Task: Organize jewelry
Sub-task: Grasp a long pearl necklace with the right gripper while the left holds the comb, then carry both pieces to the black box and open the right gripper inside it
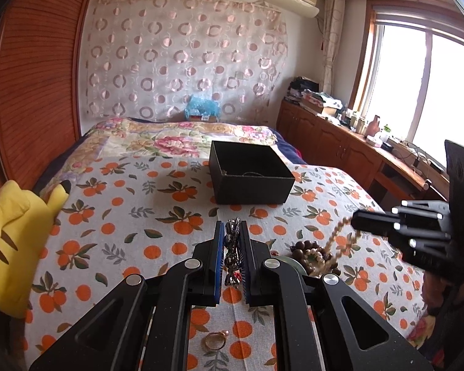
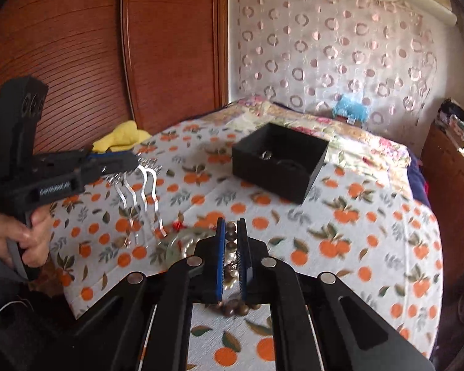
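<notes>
My left gripper (image 1: 232, 227) is shut on a silver hair comb (image 1: 232, 253) with dark stones; in the right wrist view its wavy prongs (image 2: 139, 201) hang from that gripper (image 2: 136, 162) above the bed. My right gripper (image 2: 231, 225) is shut on a pearl bead strand (image 2: 231, 247); in the left wrist view the strand (image 1: 337, 238) hangs from it (image 1: 354, 221), lifted off a pile of brown beads and pearls (image 1: 309, 252). An open black box (image 1: 249, 173) sits on the bed ahead, with jewelry inside (image 2: 278, 160). A gold ring (image 1: 215, 340) lies below my left gripper.
The bed (image 1: 123, 216) has an orange-print cover. A yellow plush toy (image 1: 12, 247) lies at its left edge by a wooden wardrobe (image 2: 77, 46). A wooden sideboard (image 1: 340, 142) with clutter runs under the window at right. A green bangle (image 2: 176, 244) lies by the pile.
</notes>
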